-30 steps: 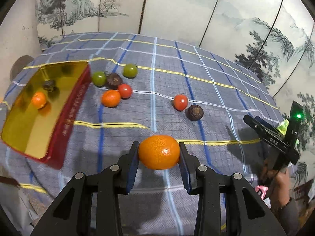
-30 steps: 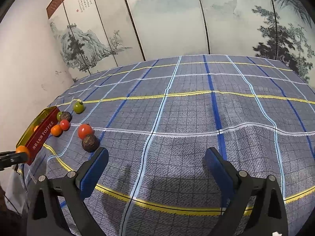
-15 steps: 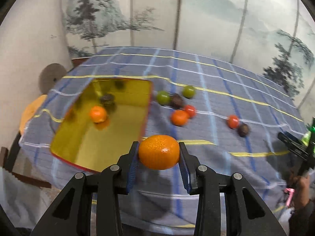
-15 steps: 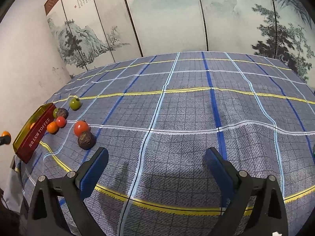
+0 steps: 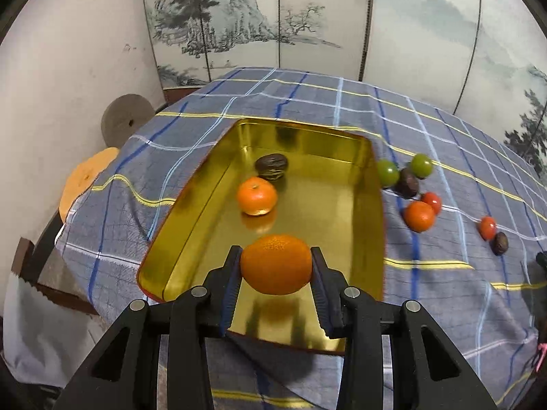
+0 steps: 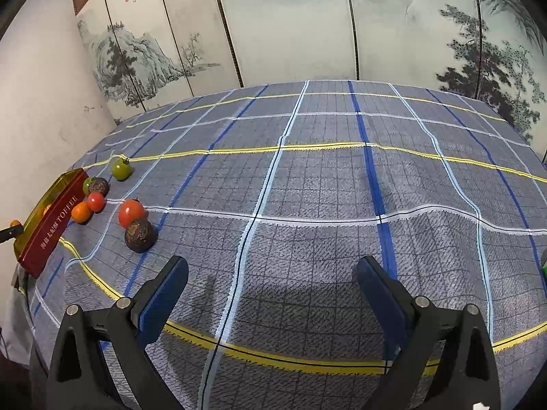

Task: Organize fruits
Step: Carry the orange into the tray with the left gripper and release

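My left gripper (image 5: 276, 273) is shut on an orange mandarin (image 5: 276, 263) and holds it above the near end of the gold tin (image 5: 359, 239). The tin holds another mandarin (image 5: 257, 195) and a dark brown fruit (image 5: 272, 167). On the cloth right of the tin lie two green fruits (image 5: 388, 172), a dark fruit (image 5: 407, 182), a mandarin (image 5: 419, 216), red tomatoes (image 5: 487, 227) and another dark fruit (image 5: 499, 242). My right gripper (image 6: 271, 288) is open and empty above the cloth, right of a red tomato (image 6: 131, 212) and a dark fruit (image 6: 139, 235).
The table wears a blue plaid cloth (image 6: 324, 184). The tin's red side (image 6: 51, 229) sits near the table's left edge. A painted folding screen (image 5: 307, 17) stands behind. An orange stool (image 5: 85, 177) and a grey disc (image 5: 124, 123) lie beyond the table's left edge.
My left gripper has carried the mandarin left from over the cloth to above the tin's near end. My right gripper has stayed open and has hardly moved.
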A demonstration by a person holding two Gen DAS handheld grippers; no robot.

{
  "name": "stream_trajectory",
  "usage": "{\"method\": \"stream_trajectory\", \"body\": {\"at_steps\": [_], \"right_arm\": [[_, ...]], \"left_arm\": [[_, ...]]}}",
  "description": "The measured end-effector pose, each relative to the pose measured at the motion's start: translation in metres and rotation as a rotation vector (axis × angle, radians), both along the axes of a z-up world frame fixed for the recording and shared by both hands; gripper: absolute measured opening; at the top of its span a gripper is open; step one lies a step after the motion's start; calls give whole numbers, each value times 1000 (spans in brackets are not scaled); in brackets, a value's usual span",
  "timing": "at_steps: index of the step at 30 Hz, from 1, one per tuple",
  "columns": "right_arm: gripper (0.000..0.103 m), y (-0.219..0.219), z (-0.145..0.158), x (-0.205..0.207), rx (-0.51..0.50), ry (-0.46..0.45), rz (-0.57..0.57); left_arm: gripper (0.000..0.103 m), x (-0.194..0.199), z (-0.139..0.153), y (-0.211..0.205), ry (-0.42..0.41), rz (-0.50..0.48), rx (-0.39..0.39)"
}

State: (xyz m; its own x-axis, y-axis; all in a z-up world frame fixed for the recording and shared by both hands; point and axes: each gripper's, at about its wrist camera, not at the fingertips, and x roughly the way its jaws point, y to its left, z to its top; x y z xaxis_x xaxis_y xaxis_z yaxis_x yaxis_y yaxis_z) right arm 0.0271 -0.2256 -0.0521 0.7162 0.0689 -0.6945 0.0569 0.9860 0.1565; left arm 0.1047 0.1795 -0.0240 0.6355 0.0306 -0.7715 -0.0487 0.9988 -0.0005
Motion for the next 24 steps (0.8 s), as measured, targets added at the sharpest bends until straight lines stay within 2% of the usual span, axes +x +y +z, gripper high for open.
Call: {"method": "stream_trajectory", "body": {"at_steps": [11, 24], "right_arm": [[98, 3, -4, 4, -25, 37, -6], [98, 3, -6, 8, -32, 57, -4]], "left_arm": [[40, 23, -21, 9, 19, 12, 78], [40, 38, -34, 21, 47, 33, 102]]}}
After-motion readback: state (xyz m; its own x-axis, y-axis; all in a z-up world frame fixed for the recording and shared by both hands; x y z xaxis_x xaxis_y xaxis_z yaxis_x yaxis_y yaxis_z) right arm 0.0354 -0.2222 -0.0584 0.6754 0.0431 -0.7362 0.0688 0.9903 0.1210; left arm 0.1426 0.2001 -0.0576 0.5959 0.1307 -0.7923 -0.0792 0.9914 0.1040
